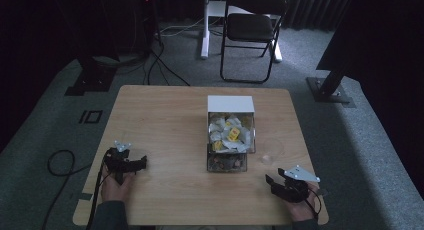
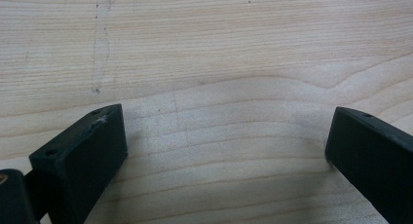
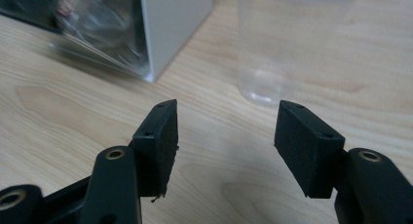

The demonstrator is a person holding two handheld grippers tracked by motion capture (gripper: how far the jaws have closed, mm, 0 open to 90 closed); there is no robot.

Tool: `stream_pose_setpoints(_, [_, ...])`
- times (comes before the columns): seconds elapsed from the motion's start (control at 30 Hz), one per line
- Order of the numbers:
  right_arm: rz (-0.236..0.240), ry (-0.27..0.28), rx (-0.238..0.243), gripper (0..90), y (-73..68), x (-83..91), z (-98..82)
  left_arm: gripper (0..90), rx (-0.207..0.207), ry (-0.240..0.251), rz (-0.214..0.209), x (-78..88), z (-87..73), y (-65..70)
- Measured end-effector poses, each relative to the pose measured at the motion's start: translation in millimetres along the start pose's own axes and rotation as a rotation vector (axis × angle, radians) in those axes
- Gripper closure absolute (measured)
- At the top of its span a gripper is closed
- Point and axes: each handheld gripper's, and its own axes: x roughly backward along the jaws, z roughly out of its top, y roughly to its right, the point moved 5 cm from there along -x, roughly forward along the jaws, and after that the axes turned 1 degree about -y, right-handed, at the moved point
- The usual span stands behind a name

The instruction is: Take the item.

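Note:
A clear plastic cup (image 1: 270,150) stands upright on the wooden table (image 1: 165,120), just right of a clear box (image 1: 230,135) of small white and yellow packets. My right gripper (image 1: 272,183) is near the table's front right corner, short of the cup, and is open with nothing between its jaws. In the right gripper view the cup (image 3: 287,44) rises just beyond the right gripper (image 3: 226,131), slightly to the right, with the box's white wall (image 3: 175,24) to the left. My left gripper (image 1: 141,163) rests at the front left, open. The left gripper (image 2: 224,146) has bare wood between its jaws.
A white block (image 1: 230,103) sits at the far end of the clear box, and a darker compartment (image 1: 227,163) at its near end. A black folding chair (image 1: 250,30) and stand bases are on the carpet behind the table. A cable (image 1: 60,165) loops off the left edge.

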Motion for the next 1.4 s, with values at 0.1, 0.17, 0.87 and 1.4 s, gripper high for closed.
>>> stream_pose_setpoints(0.1, [0.004,0.012,0.006,42.9,-3.1,3.1,2.9,2.0,0.0,0.0,0.0,0.0,0.0,0.0])
stream_pose_setpoints(0.17, [0.01,0.023,0.014,43.1,-6.9,6.1,5.2,2.0,0.0,0.0,0.0,0.0,0.0,0.0])
stream_pose_setpoints(0.87, [0.057,0.059,0.084,40.9,-40.8,17.1,18.8,2.0,0.001,0.0,0.0,0.2,-0.2,0.1])
stream_pose_setpoints(1.4, [0.092,0.082,0.126,41.0,-61.7,11.4,40.8,2.0,0.0,0.0,0.0,0.2,-0.2,0.1])
